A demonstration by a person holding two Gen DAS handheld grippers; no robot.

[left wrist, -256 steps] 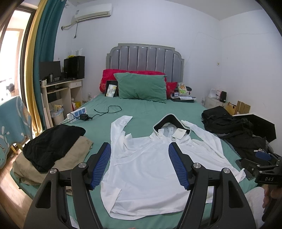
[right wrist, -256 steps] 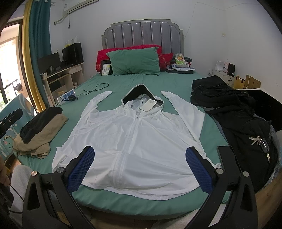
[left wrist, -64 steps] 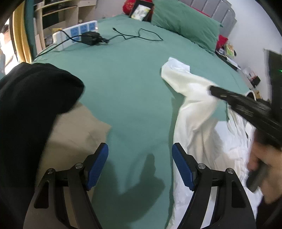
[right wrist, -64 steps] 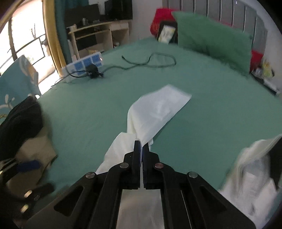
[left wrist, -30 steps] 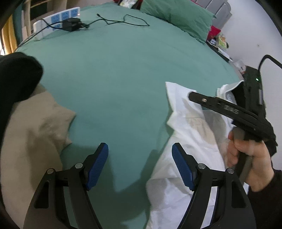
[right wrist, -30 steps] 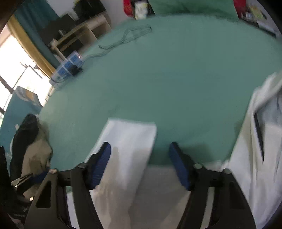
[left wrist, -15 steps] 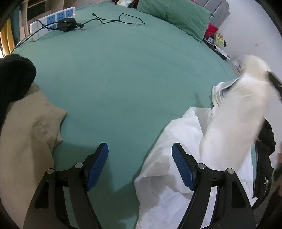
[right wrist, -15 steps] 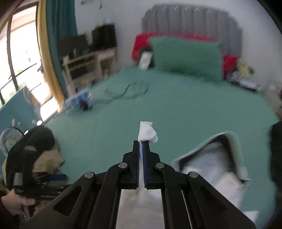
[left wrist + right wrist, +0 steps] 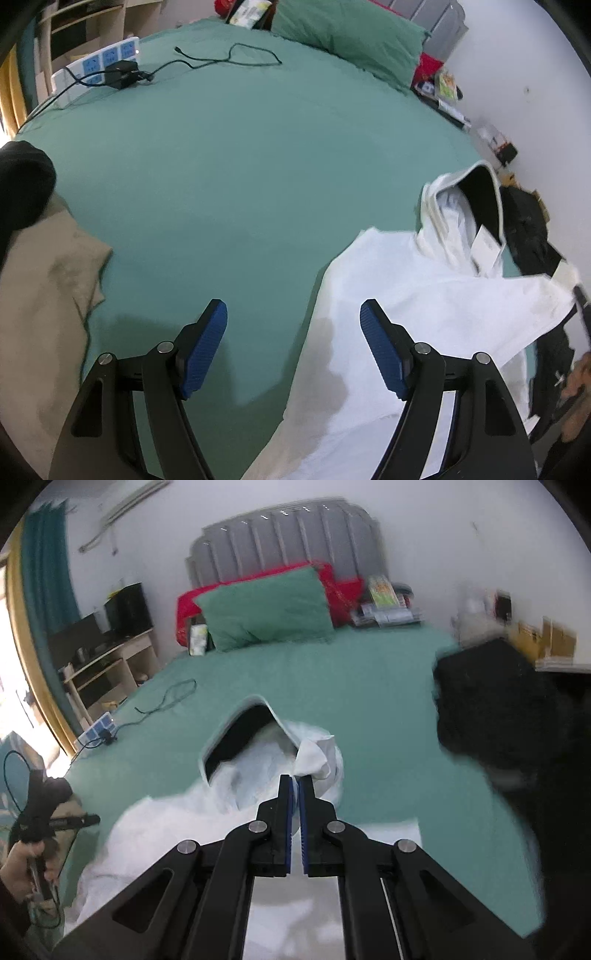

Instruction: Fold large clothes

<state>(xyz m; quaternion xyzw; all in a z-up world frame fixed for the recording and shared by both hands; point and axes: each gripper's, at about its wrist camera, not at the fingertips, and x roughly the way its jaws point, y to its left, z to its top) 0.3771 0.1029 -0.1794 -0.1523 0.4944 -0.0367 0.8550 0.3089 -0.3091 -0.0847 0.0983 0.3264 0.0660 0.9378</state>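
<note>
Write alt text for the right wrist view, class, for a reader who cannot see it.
The right tool is shut on the cuff of a white jacket's sleeve, holding it above the jacket spread on a green bed. Its hood lies open towards a green pillow and grey headboard; black clothes lie to the right.

A wide stretch of the green bedsheet (image 9: 236, 177) is left bare between the heap of black and beige folded clothes (image 9: 40, 258) at one edge and the white hooded jacket (image 9: 417, 295) at the other. The far corner is taken by a white power strip with a black cable (image 9: 110, 70). The opposite side is blocked by a black pile of bags and clothing (image 9: 495, 709).
</note>
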